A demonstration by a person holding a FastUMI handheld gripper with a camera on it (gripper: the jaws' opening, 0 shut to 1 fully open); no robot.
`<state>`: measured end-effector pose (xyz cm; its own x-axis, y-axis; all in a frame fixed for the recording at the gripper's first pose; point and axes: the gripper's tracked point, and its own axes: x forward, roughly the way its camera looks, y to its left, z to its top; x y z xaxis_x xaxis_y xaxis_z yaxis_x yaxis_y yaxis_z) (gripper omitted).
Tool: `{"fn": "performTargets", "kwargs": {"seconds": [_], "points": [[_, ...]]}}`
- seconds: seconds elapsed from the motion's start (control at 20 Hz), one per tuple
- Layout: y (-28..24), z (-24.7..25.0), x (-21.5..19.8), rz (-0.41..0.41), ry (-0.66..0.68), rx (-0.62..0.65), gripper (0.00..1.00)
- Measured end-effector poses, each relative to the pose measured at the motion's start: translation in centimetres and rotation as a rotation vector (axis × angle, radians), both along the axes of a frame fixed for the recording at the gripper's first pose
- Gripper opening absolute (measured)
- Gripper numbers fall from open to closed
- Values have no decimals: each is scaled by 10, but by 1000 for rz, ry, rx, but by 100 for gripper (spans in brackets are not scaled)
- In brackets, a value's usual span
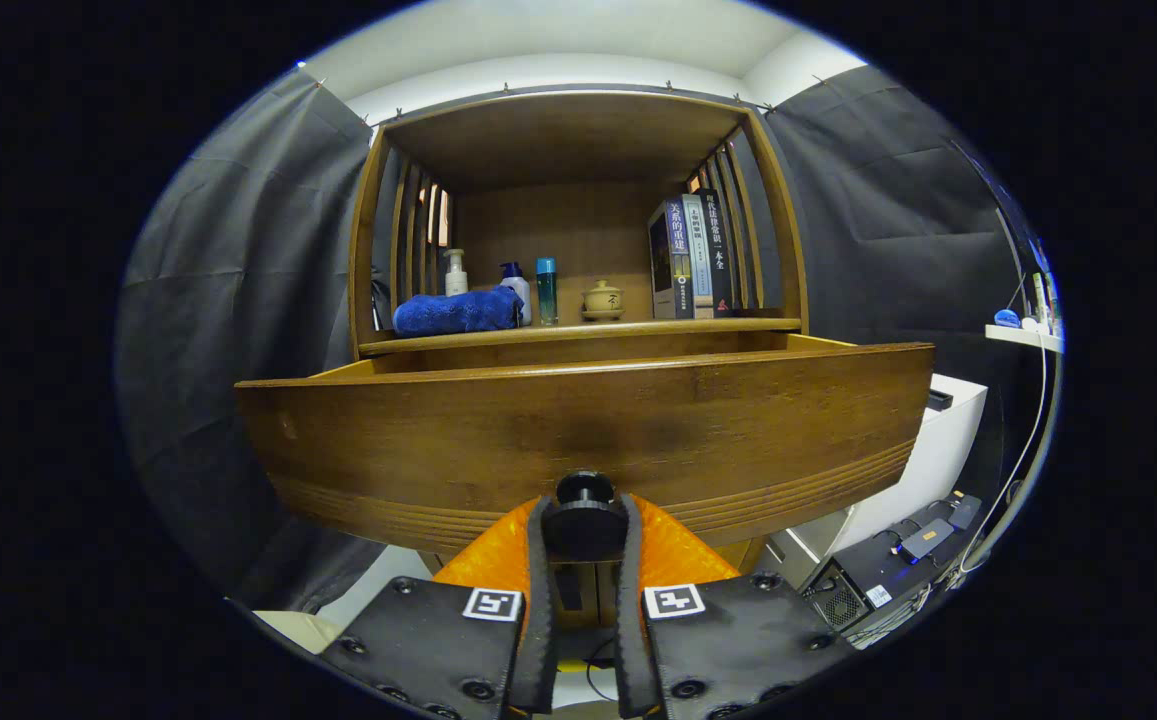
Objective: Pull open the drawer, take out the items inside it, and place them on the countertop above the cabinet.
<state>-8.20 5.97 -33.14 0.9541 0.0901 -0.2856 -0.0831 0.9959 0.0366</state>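
Note:
The wooden drawer (578, 430) stands pulled out toward me, its front panel wide across the view. A round black knob (584, 518) at the panel's lower middle sits between my fingers. My gripper (584, 525) is shut on that knob, with both pads pressing its sides. The drawer's inside is hidden behind the front panel, so its contents cannot be seen. Above it runs the countertop (578, 336) of the cabinet, under an open wooden shelf box.
On the countertop lie a blue folded towel (458, 312), a pump bottle (455, 273), a second bottle (515, 285), a teal bottle (546, 291), a small lidded pot (602, 300) and upright books (690, 256). A white unit (938, 440) and black electronics (888, 570) stand to the right.

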Motion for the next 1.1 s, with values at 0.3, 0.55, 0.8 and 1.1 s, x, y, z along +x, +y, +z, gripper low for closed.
{"fn": "performTargets", "kwargs": {"seconds": [0.3,0.55,0.8,1.1], "points": [[0,0,-20,12,-4,0,31],[0,-1,-33,15,0,8,31],[0,-1,-43,18,0,6,32],[0,-6,-52,1,12,17,20]]}}
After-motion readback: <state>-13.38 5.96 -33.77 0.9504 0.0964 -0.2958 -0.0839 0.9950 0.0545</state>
